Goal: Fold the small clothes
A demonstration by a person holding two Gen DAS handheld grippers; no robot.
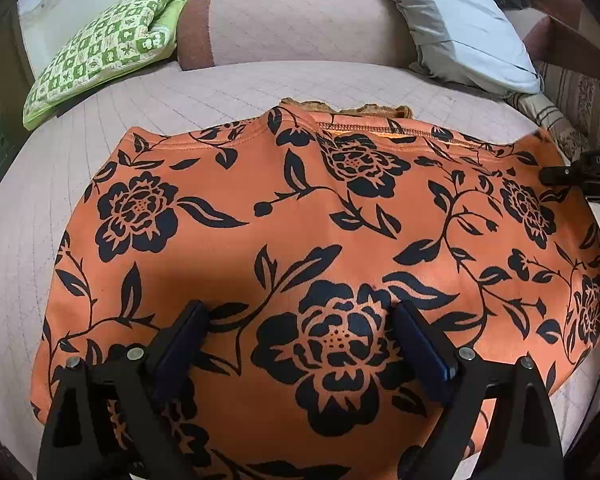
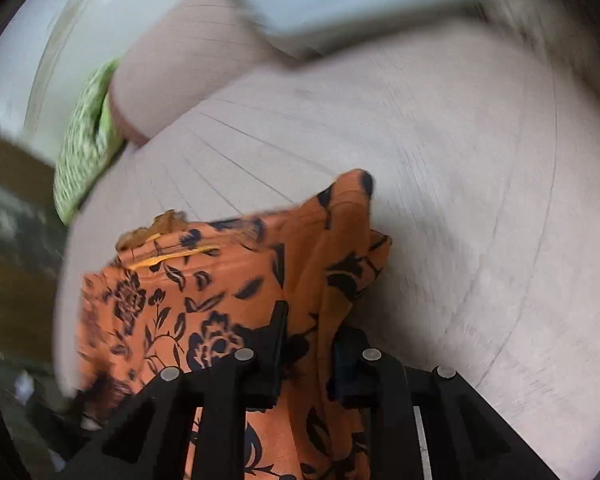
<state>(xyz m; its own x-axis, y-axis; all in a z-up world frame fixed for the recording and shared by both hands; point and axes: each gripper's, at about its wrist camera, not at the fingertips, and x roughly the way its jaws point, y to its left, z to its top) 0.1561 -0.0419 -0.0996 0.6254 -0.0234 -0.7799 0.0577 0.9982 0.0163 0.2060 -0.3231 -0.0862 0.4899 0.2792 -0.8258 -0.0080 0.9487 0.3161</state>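
An orange garment with black flowers (image 1: pixel 320 220) lies spread flat on the pale quilted bed (image 1: pixel 220 84). My left gripper (image 1: pixel 300 312) is open just above its near part, fingers wide apart, holding nothing. My right gripper (image 2: pixel 308 320) is shut on a raised fold at the garment's right edge (image 2: pixel 340 240), which stands up above the bed. The right wrist view is blurred by motion. The right gripper's tip also shows at the right edge of the left wrist view (image 1: pixel 580 172).
A green checked pillow (image 1: pixel 100 48) lies at the back left, a pink bolster (image 1: pixel 292 20) at the back middle and a grey-white pillow (image 1: pixel 468 24) at the back right. Bare bed surface (image 2: pixel 480 200) lies to the right of the garment.
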